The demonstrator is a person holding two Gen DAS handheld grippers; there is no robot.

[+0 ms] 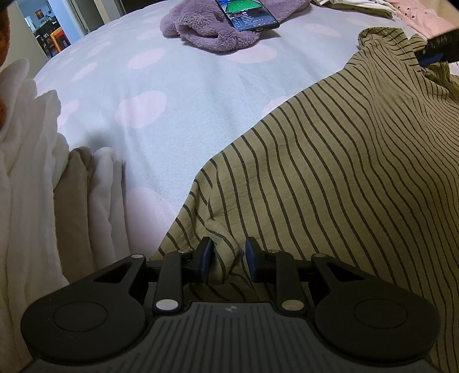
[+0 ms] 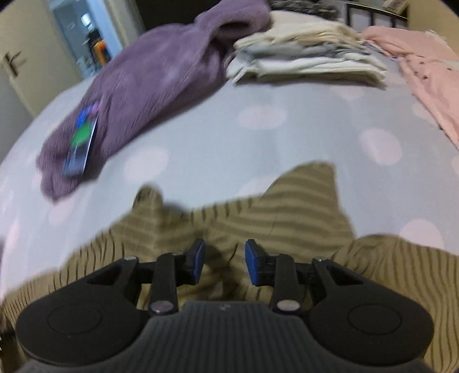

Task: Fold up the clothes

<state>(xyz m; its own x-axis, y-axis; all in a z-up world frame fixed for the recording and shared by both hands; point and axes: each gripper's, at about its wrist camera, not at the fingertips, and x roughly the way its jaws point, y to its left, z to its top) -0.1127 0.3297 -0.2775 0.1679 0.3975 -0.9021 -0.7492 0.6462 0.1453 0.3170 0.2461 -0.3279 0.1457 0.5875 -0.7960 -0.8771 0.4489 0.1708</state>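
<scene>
striped shirt (image 1: 330,160) spread on the near right of the bed (image 1: 160,94), its left edge running diagonally; bare spotted cover open to the left and far side. left claw (image 1: 228,258) part open, a bunched fold of shirt between its fingers, grip not certain. right claw (image 2: 224,262) open over the shirt's collar end, nothing held. purple fleece (image 1: 206,31) with a phone (image 1: 246,13) on it lies far; folded pile (image 2: 309,60) and pink cloth (image 2: 430,74) far right. white bedding (image 1: 31,172) at near left. right view blurred.

Dotted bed (image 1: 172,86) carries striped garment (image 1: 330,172), purple fleece (image 2: 157,71), folded stack (image 2: 301,57)
</scene>
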